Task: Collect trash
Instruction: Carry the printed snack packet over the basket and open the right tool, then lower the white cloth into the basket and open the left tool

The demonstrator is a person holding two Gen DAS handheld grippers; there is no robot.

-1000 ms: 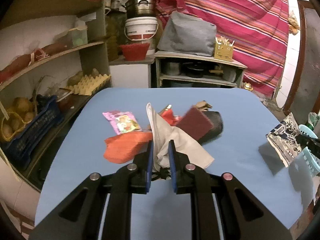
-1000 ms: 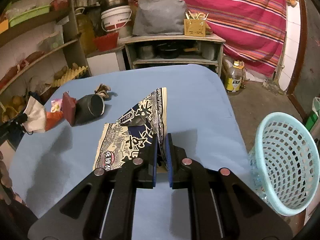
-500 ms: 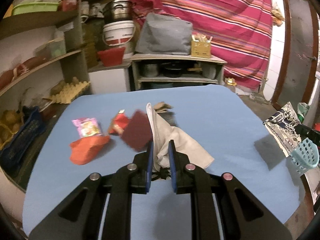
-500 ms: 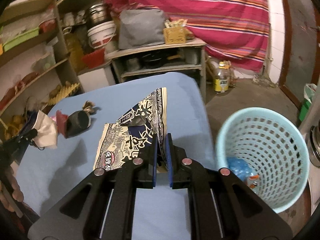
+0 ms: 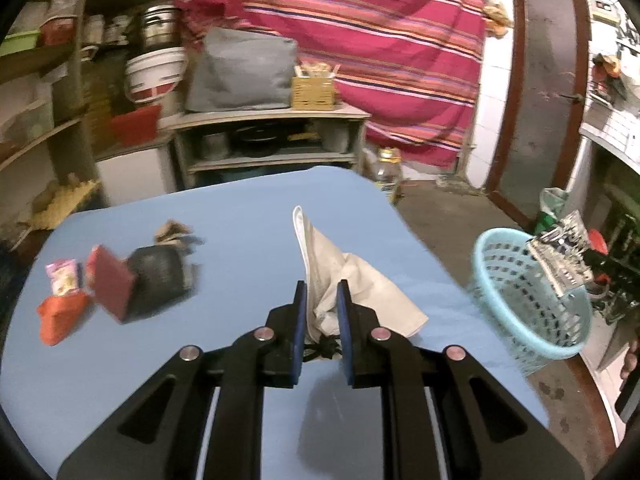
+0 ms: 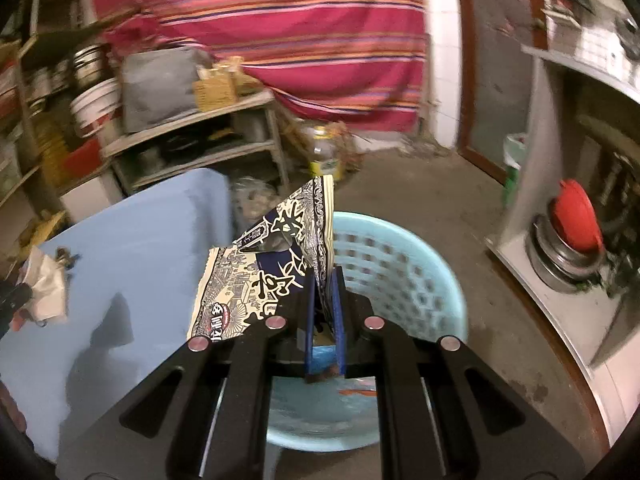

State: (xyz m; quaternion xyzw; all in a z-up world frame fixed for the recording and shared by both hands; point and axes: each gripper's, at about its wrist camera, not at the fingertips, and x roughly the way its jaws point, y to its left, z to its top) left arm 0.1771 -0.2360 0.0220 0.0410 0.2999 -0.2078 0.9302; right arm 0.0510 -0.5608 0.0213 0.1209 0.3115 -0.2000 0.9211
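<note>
My left gripper [image 5: 322, 294] is shut on a crumpled white tissue [image 5: 344, 280], held above the right half of the blue table [image 5: 240, 208]. My right gripper [image 6: 323, 280] is shut on a patterned blue-and-cream snack wrapper [image 6: 272, 268] and hangs over the light blue mesh basket [image 6: 400, 264] on the floor. From the left wrist view the basket [image 5: 516, 276] stands past the table's right edge, with the wrapper [image 5: 560, 264] above its far rim. The tissue [image 6: 44, 284] also shows at the left in the right wrist view.
On the table's left lie a dark cup on its side [image 5: 160, 280], a maroon pad [image 5: 110, 284], an orange wrapper [image 5: 60, 316], a pink packet [image 5: 64, 276] and a brown scrap [image 5: 170, 232]. Shelves [image 5: 264, 136] stand behind, a counter [image 6: 560, 280] at the right.
Both grippers have swung right with their loads. The right one left the table and now hangs over the basket; the left one moved from the litter pile toward the table's right edge.
</note>
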